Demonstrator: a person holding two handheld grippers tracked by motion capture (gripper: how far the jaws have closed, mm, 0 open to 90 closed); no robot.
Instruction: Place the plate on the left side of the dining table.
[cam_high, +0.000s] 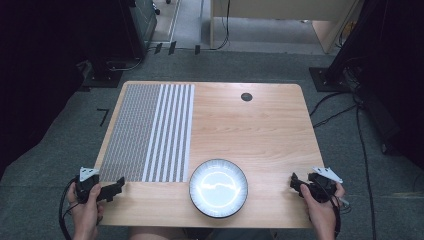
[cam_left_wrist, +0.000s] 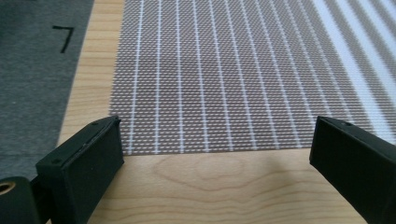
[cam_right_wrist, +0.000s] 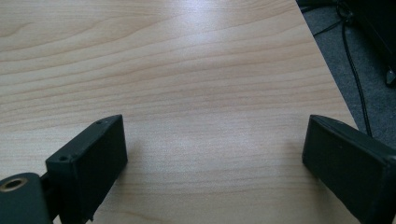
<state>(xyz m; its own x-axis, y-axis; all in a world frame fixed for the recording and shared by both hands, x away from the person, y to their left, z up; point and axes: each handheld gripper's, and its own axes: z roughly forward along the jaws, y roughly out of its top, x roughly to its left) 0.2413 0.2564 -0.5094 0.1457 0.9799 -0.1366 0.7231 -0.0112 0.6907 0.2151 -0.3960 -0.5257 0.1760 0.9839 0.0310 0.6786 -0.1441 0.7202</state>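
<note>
Beside the plate (cam_high: 218, 188), both grippers idle: left gripper (cam_high: 116, 187) wide open, empty, facing the placemat (cam_high: 147, 132); right gripper (cam_high: 296, 183) likewise over bare table (cam_high: 260, 130), seemingly poised to start.

Light wood-grain table (cam_high: 260, 130); grey-brown woven placemat (cam_high: 150, 132) with thin white lines, broader white stripes on its right side; round white plate (cam_high: 218, 188), dark ribbed rim; grey carpet floor (cam_high: 60, 135); black jaws.
</note>
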